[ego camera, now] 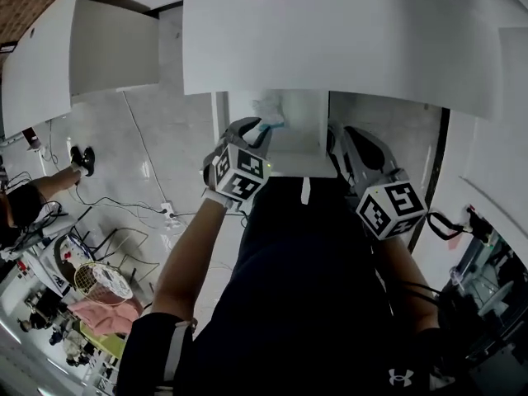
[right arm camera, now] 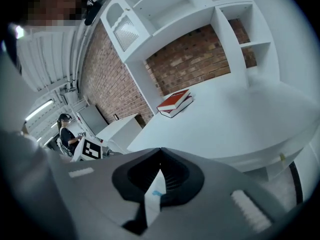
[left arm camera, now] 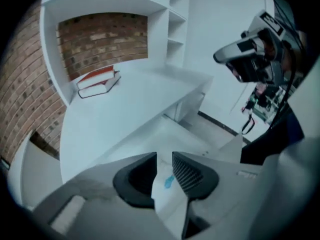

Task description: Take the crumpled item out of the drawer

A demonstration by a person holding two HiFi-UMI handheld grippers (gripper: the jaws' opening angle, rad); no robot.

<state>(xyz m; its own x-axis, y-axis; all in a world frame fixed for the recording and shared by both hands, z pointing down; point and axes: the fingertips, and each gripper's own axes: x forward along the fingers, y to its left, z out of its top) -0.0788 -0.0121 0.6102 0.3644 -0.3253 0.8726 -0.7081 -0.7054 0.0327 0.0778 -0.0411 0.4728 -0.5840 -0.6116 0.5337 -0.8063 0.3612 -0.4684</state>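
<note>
The white drawer (ego camera: 318, 134) stands pulled out under the desk top (ego camera: 346, 40). A crumpled white item (ego camera: 268, 108) with a teal patch lies in it at the back left. My left gripper (ego camera: 262, 130) reaches into the drawer, its tips right beside the item; I cannot tell whether they touch it. In the left gripper view its jaws (left arm camera: 164, 166) stand apart, with only a white strip with a blue mark in the gap. My right gripper (ego camera: 337, 139) hovers at the drawer's right edge. Its jaws (right arm camera: 160, 156) are closed together on nothing visible.
A red book (left arm camera: 97, 81) (right arm camera: 175, 103) lies on the desk near the brick wall (left arm camera: 100, 36). White shelves (right arm camera: 235, 39) rise behind. A white cabinet (ego camera: 49, 56) stands at the left. Another person (ego camera: 25, 200) and cables on the floor are at the far left.
</note>
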